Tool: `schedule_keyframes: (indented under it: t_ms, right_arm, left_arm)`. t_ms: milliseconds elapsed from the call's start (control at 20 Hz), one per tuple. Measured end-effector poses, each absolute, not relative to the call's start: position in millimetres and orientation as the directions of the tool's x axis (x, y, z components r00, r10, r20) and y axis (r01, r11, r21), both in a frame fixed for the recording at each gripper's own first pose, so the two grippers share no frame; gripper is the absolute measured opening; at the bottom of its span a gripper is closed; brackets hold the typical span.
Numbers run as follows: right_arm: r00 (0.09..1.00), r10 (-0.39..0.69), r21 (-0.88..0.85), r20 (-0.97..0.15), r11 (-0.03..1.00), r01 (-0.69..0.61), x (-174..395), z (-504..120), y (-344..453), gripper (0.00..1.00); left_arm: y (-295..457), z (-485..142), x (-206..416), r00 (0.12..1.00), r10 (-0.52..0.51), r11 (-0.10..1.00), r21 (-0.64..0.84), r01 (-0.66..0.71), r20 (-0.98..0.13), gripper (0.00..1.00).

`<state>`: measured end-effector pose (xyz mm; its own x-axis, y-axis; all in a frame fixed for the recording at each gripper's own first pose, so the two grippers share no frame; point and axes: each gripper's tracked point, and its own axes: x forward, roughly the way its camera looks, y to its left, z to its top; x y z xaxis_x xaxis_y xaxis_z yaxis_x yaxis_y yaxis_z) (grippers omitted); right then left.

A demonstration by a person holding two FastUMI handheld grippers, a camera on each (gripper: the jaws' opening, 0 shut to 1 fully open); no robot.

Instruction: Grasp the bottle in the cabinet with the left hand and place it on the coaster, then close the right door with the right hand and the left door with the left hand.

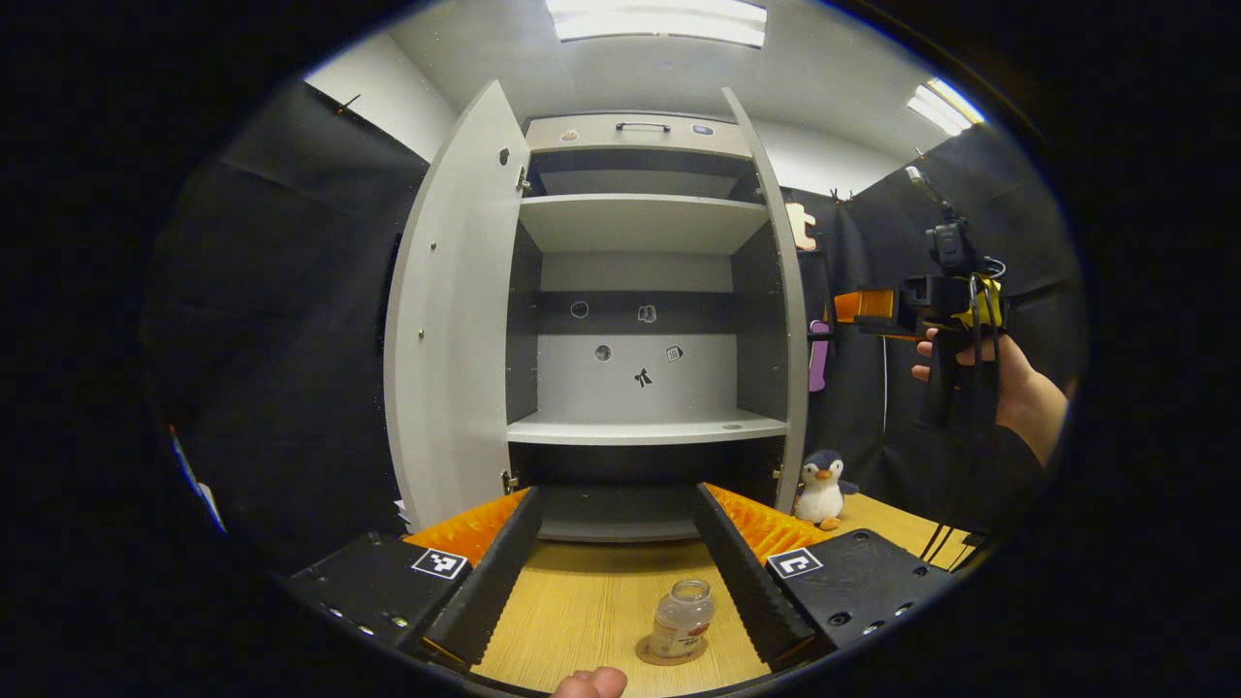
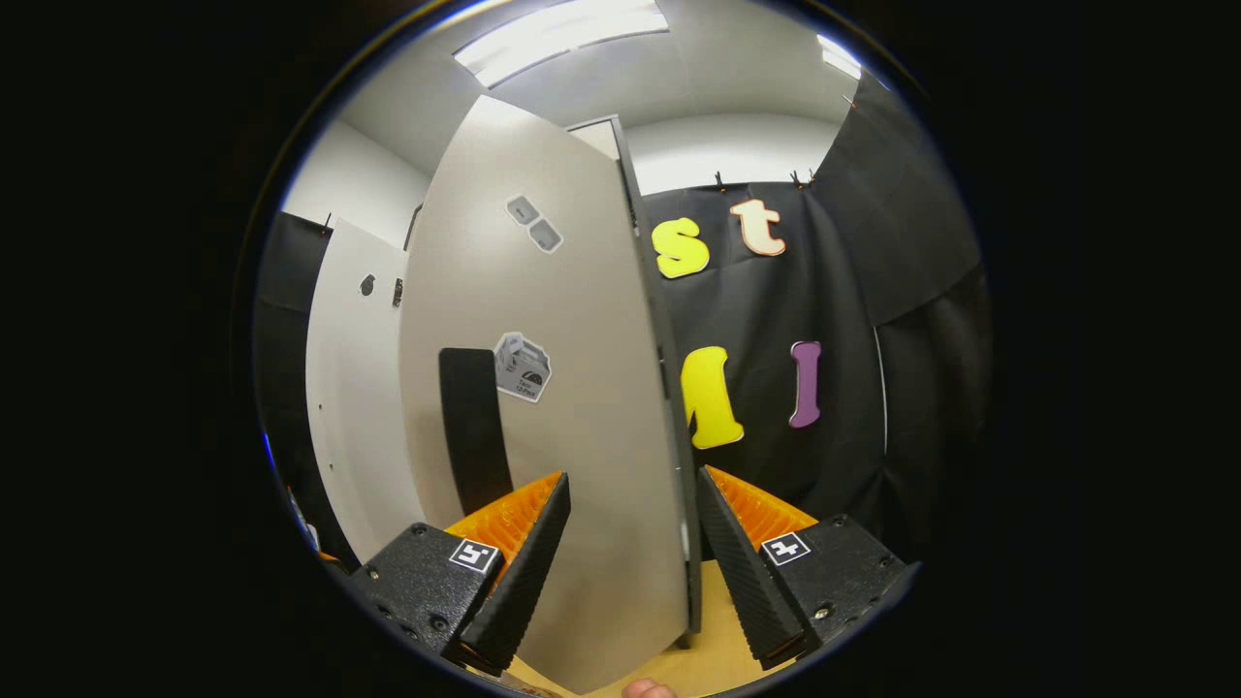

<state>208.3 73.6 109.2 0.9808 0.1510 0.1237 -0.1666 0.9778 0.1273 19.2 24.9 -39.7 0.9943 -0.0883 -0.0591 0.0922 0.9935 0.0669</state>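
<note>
A small clear bottle [image 1: 683,620] with a label stands upright on a round coaster [image 1: 648,654] on the wooden table [image 1: 582,601]. My left gripper [image 1: 619,504] is open, its fingers spread wide to either side of the bottle without touching it. It faces the grey cabinet [image 1: 635,291], whose left door [image 1: 456,320] and right door [image 1: 779,291] both stand open. A hand holds my right gripper [image 1: 858,312] beside the right door's outer side. In the right gripper view, my right gripper [image 2: 634,480] is open with the right door [image 2: 562,388] and its edge between the fingers.
The cabinet shelves [image 1: 640,427] hold nothing. A penguin plush [image 1: 822,488] sits on the table by the foot of the right door. The left door [image 2: 354,388] appears far off in the right gripper view. Black cloth walls close in both sides.
</note>
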Motion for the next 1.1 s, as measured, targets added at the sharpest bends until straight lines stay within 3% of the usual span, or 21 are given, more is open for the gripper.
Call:
schedule_keyframes:
  t_ms: [400,450,950,1100]
  right_arm:
    - [0.98,0.161,0.069,0.117,0.983,-0.17,221.9,108.6,94.3,0.82]
    - [0.981,0.155,0.072,0.119,0.984,-0.164,218.7,108.3,92.4,0.82]
    - [0.986,0.149,0.033,0.068,0.988,-0.152,150.9,54.3,89.2,0.82]
    - [0.991,0.124,0.014,0.059,0.992,-0.125,129.6,28.6,87.7,0.82]
  left_arm:
    - [27.1,-38.9,21.7,0.996,-0.081,0.995,0.057,0.083,-0.047,0.93]
    - [27.5,-39.1,21.7,0.996,-0.076,0.995,0.055,0.078,-0.048,0.96]
    - [27.5,-42.1,22.7,0.996,-0.071,0.996,0.055,0.074,-0.047,0.99]
    - [25.3,-44.6,22.9,0.996,-0.075,0.996,0.042,0.078,-0.054,0.96]
